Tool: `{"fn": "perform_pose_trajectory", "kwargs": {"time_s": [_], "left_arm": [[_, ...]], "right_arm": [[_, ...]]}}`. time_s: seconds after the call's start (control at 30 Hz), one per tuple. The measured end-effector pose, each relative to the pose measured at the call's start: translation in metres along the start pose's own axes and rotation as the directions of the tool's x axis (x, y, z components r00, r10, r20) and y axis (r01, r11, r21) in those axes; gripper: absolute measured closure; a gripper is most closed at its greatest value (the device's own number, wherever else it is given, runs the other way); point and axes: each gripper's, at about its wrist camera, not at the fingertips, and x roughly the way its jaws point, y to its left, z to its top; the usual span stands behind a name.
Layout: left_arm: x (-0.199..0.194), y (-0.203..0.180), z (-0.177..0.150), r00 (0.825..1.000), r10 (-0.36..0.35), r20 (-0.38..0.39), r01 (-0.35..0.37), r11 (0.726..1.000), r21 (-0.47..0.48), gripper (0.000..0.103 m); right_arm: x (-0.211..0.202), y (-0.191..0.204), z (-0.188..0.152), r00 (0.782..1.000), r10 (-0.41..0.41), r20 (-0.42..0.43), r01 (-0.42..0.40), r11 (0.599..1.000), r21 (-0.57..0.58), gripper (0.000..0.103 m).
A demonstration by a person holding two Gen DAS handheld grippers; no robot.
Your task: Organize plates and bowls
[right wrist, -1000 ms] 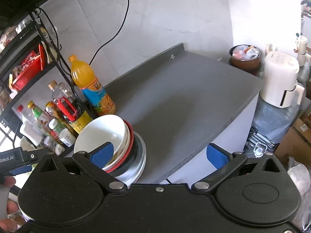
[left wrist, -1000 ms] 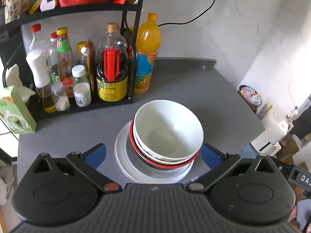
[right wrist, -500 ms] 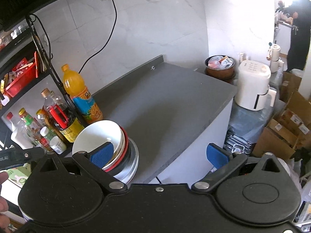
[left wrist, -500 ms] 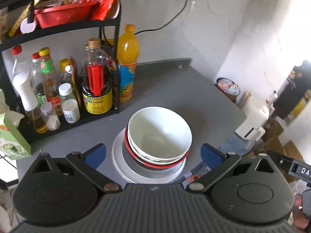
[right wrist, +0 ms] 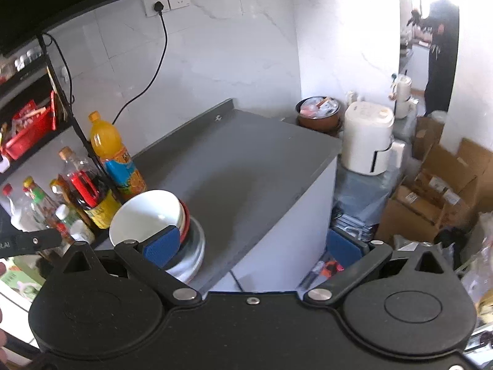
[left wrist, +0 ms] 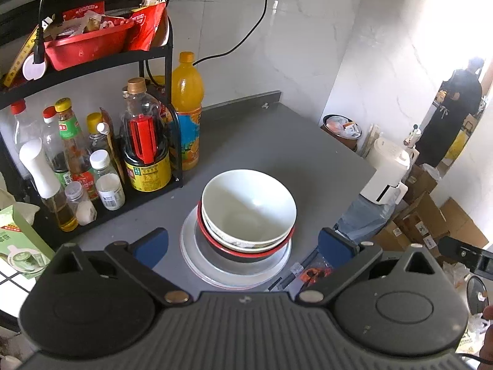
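Note:
A white bowl (left wrist: 248, 206) tops a stack on the grey counter (left wrist: 277, 141): under it a patterned bowl, a red-rimmed black bowl (left wrist: 246, 251) and white plates (left wrist: 215, 273). My left gripper (left wrist: 243, 243) hangs open above and behind the stack, its blue pads to either side and clear of it. In the right wrist view the same white bowl (right wrist: 144, 215) and plates (right wrist: 194, 256) sit at the lower left. My right gripper (right wrist: 254, 245) is open and empty, right of the stack, over the counter's edge.
A black rack (left wrist: 166, 98) with sauce bottles, a soy bottle (left wrist: 144, 145) and an orange drink bottle (left wrist: 186, 111) stands left of the stack. A white appliance (right wrist: 368, 137), cardboard boxes (right wrist: 431, 191) and a person (right wrist: 440, 52) are off to the right, beyond the counter.
Both grippers have risen and drawn back from the stack, so the bowls look smaller and more of the room shows. The stack has not moved.

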Motion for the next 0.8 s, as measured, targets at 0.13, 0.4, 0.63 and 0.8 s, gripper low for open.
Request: {"fn": "perform_pose_trajectory", "kwargs": {"time_s": [0.13,0.4,0.63,0.8], "left_arm": [[-0.005,0.002,-0.005,1.000,0.004,-0.005,-0.004,1.000,0.029,0.001],[-0.008,0.011,-0.019,0.999,0.038,-0.006,-0.037,0.997,0.065,0.001],[-0.022,0.015,-0.033,0.999,0.054,0.003,-0.054,0.996,0.073,0.001],[-0.035,0.014,-0.040,0.998,0.058,0.034,-0.061,0.994,0.096,0.001]], "right_arm": [[-0.006,0.008,-0.007,1.000,0.003,-0.005,-0.003,1.000,-0.003,0.000],[-0.013,0.023,-0.029,1.000,0.003,-0.023,-0.003,1.000,-0.007,0.000],[-0.024,0.028,-0.044,0.999,-0.002,-0.034,0.002,1.000,-0.004,0.000],[-0.030,0.036,-0.050,1.000,0.001,-0.028,-0.002,1.000,-0.025,0.000]]}}
